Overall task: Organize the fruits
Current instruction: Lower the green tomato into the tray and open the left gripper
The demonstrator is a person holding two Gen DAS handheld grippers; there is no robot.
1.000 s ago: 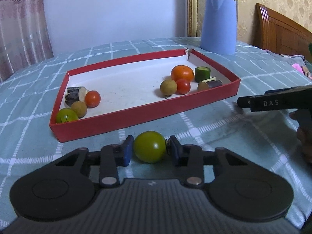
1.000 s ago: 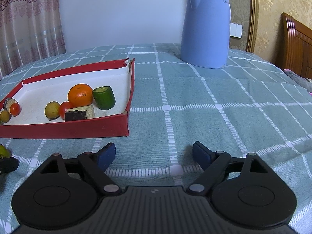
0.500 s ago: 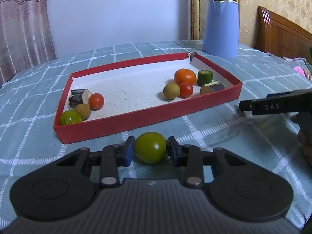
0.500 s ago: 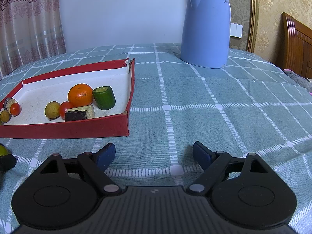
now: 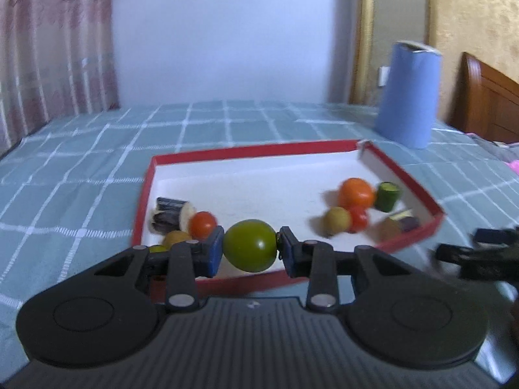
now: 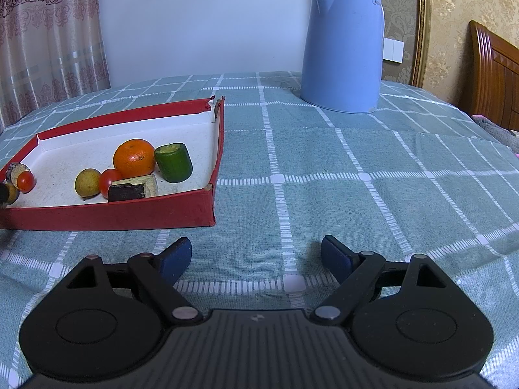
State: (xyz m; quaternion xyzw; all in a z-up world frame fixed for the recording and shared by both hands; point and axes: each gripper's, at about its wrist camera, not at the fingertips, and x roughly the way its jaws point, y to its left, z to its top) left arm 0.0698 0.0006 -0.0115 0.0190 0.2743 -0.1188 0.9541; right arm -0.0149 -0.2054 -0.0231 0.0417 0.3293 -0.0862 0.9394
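Observation:
My left gripper [image 5: 249, 249] is shut on a green tomato [image 5: 249, 245] and holds it above the near wall of the red tray [image 5: 405, 175]. In the tray's left part lie an eggplant piece [image 5: 170, 215], a red cherry tomato [image 5: 202, 224] and a yellow-brown fruit [image 5: 176, 238]. In its right part lie an orange [image 6: 134, 158], a cucumber piece [image 6: 173, 162], a red tomato [image 6: 108, 180], a yellow fruit [image 6: 87, 182] and another eggplant piece [image 6: 133, 188]. My right gripper [image 6: 256, 256] is open and empty over the cloth, right of the tray.
A blue kettle [image 6: 342, 45] stands at the back right on the teal checked cloth [image 6: 356, 178]. A wooden headboard [image 6: 493, 74] is at the far right, a curtain [image 6: 48, 39] at the left. The right gripper shows at the right edge of the left wrist view [image 5: 480, 256].
My left gripper has closed on the green tomato, lifted it off the cloth and carried it forward over the tray's near wall. The right gripper has stayed still.

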